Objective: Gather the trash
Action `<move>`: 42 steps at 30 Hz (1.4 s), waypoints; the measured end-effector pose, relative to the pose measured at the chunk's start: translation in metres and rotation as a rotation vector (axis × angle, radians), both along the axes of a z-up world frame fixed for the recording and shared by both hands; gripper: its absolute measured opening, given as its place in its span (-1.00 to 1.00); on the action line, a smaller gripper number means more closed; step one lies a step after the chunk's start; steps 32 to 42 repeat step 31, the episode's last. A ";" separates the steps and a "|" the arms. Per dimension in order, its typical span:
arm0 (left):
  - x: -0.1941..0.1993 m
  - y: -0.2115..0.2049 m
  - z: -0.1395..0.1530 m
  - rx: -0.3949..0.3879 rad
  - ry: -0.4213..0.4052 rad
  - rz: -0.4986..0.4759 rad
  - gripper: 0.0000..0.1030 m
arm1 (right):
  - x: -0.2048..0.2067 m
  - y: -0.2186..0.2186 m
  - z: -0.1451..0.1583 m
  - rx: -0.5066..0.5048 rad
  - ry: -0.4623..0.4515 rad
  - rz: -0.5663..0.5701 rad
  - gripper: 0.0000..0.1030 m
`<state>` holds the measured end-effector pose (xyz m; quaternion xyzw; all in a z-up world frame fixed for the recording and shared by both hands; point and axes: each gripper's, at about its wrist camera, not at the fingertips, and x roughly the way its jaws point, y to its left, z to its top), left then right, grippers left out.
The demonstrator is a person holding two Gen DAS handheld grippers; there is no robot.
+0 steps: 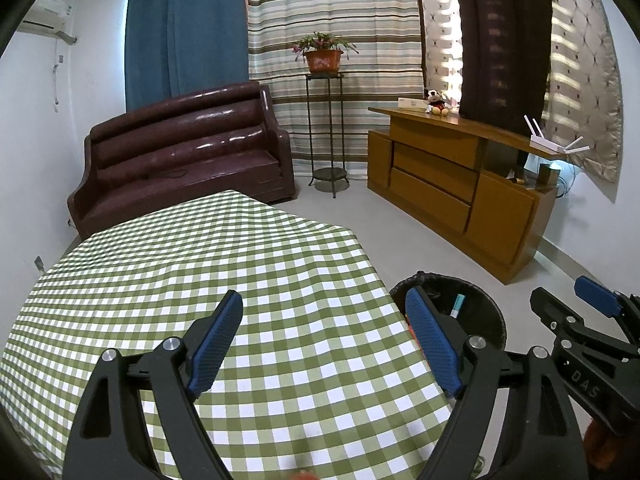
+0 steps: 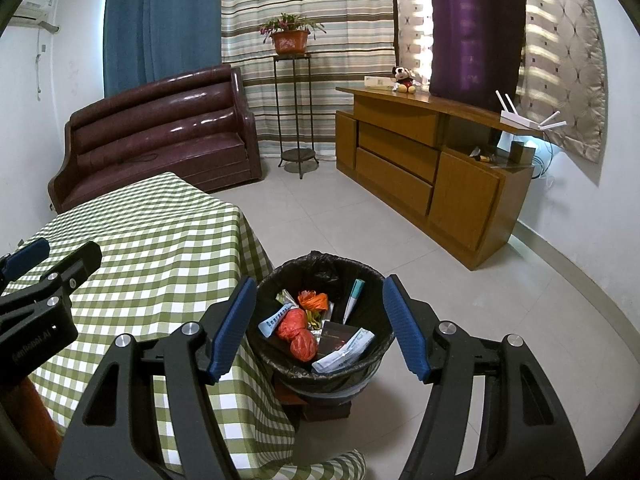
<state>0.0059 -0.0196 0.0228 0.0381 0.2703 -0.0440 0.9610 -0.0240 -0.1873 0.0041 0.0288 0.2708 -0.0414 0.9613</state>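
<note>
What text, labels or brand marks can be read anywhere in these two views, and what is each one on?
"DAS" – on the black body of the right gripper, seen from the left wrist view.
A pale embossed brand mark ending in "AI" – on the left gripper body; the rest is too blurred.
Print on the white packet and blue-white wrapper in the trash bin: too small to read.

A trash bin [image 2: 320, 344] stands on the floor just right of the cloth-covered table [image 2: 152, 248], holding wrappers, bags and a tube [image 2: 352, 300]. Behind the table sits a sofa [image 2: 160, 132]; a plant stand [image 2: 294, 112] and cabinet [image 2: 420, 160] lie farther right.
</note>
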 end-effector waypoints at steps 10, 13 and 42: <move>0.001 -0.006 0.000 0.027 -0.023 -0.009 0.62 | -0.001 0.001 0.001 -0.001 0.001 0.001 0.25; 0.000 -0.009 0.000 0.025 -0.032 -0.028 0.62 | 0.000 0.001 0.001 -0.001 0.001 0.000 0.25; 0.009 0.003 -0.006 0.019 0.008 -0.028 0.62 | -0.001 0.004 0.001 -0.008 0.014 0.008 0.27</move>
